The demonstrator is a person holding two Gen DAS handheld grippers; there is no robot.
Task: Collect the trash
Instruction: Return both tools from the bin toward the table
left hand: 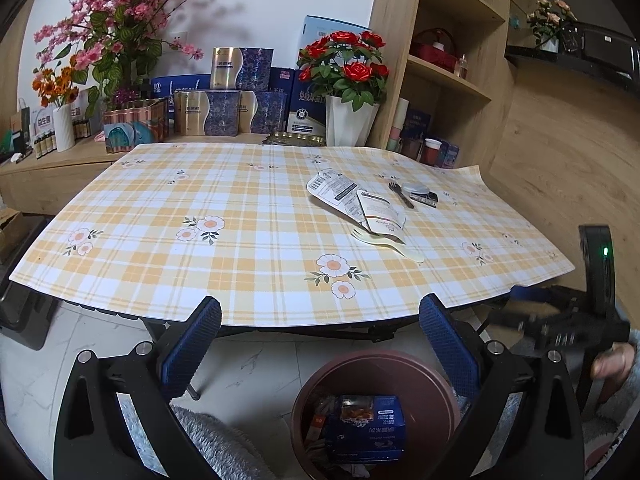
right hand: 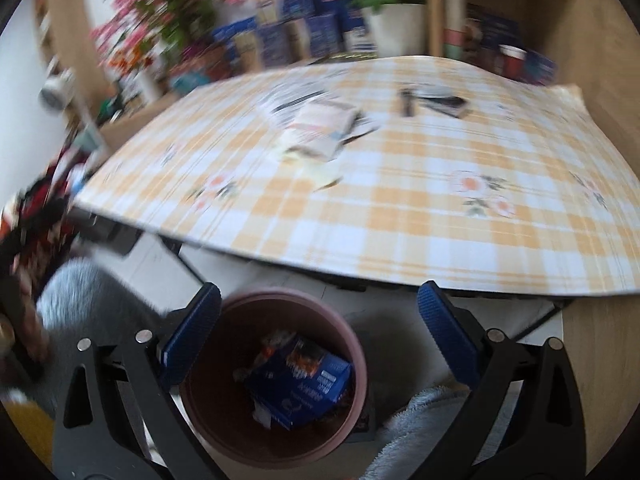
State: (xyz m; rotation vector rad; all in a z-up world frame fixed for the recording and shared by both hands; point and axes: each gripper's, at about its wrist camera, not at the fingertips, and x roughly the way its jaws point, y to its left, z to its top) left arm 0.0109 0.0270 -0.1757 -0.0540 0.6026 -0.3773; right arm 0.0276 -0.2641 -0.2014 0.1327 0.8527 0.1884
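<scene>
Your left claw [left hand: 320, 344] is spread wide with nothing between its blue pads, held just off the near edge of the tabletop [left hand: 160, 200]. Below it on the floor sits the bin [left hand: 320, 376], with a blue box [left hand: 366, 428] and other scraps already inside. On the checked cloth, right of centre, lies the trash: a large white pouch [left hand: 334, 188] overlapped by a smaller pouch [left hand: 380, 218], a pale fork [left hand: 390, 242] poking out under them, then a dark fork [left hand: 401, 195], a round lid [left hand: 416, 189] and a small dark packet [left hand: 425, 198] further right. Your right claw [right hand: 320, 340] is also wide open and empty, hovering over the bin; its view is smeared, so the scraps beside the box may be wrappers.
</scene>
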